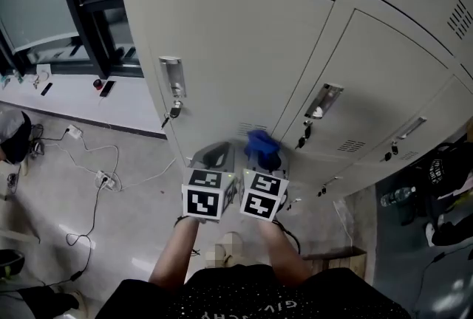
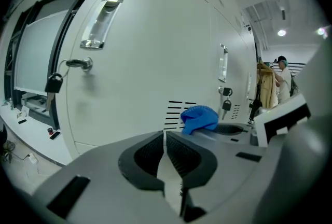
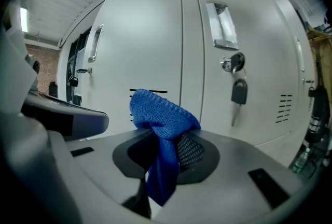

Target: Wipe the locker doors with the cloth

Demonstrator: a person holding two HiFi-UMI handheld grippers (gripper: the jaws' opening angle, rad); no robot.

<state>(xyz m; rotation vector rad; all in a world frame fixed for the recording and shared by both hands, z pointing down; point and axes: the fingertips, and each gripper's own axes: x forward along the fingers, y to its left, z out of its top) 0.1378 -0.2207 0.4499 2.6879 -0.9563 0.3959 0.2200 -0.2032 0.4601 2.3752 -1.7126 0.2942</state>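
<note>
A bank of pale grey locker doors (image 1: 244, 37) stands in front of me, with chrome handles (image 1: 171, 77) and keys hanging in the locks. My right gripper (image 1: 264, 160) is shut on a blue knitted cloth (image 3: 160, 119), bunched above its jaws and hanging down between them, a short way off the door. The cloth (image 1: 260, 143) shows in the head view near the door's vent slots. My left gripper (image 1: 214, 156) sits close beside the right one, shut with nothing in it. In the left gripper view, its jaws (image 2: 165, 151) meet and the cloth (image 2: 199, 117) shows to the right.
The left door has a handle (image 2: 101, 23) with a padlock (image 2: 53, 83) hanging from the lock. A key (image 3: 238, 92) hangs from the right door's lock. Cables and a power strip (image 1: 103, 179) lie on the floor at left. A person (image 2: 283, 79) stands far off along the locker row.
</note>
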